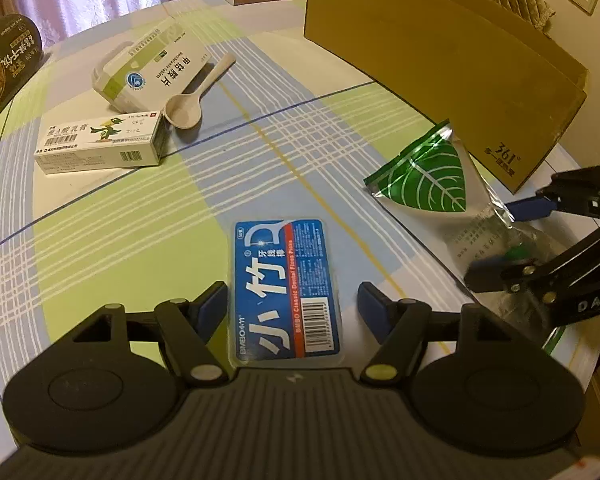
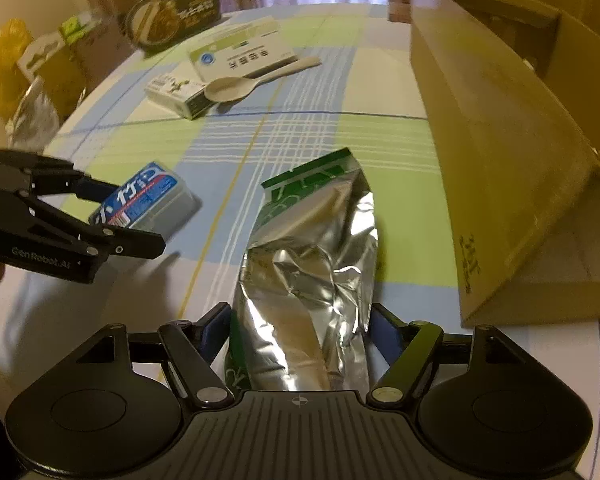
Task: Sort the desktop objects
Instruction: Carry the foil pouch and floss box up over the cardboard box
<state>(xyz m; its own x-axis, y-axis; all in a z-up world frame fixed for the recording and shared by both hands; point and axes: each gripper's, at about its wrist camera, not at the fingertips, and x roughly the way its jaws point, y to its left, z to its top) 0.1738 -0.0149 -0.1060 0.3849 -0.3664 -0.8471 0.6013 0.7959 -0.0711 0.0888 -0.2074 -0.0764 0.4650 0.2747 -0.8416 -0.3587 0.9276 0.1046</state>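
A blue dental floss box (image 1: 286,292) lies flat on the checked tablecloth. My left gripper (image 1: 292,304) is open, with one finger on each side of the box's near end. To the right lies a green and silver foil pouch (image 2: 312,264). My right gripper (image 2: 300,328) is open around the pouch's near end, and the pads sit close against its edges. In the left wrist view the pouch (image 1: 428,176) reaches toward the right gripper (image 1: 508,240). In the right wrist view the left gripper (image 2: 128,220) straddles the floss box (image 2: 148,196).
A large cardboard box (image 1: 440,60) stands along the table's right side. At the far left lie a white and green medicine box (image 1: 156,68), a pale spoon (image 1: 192,100) and a long ointment carton (image 1: 100,144). A dark noodle bowl (image 1: 0,68) leans at the left edge.
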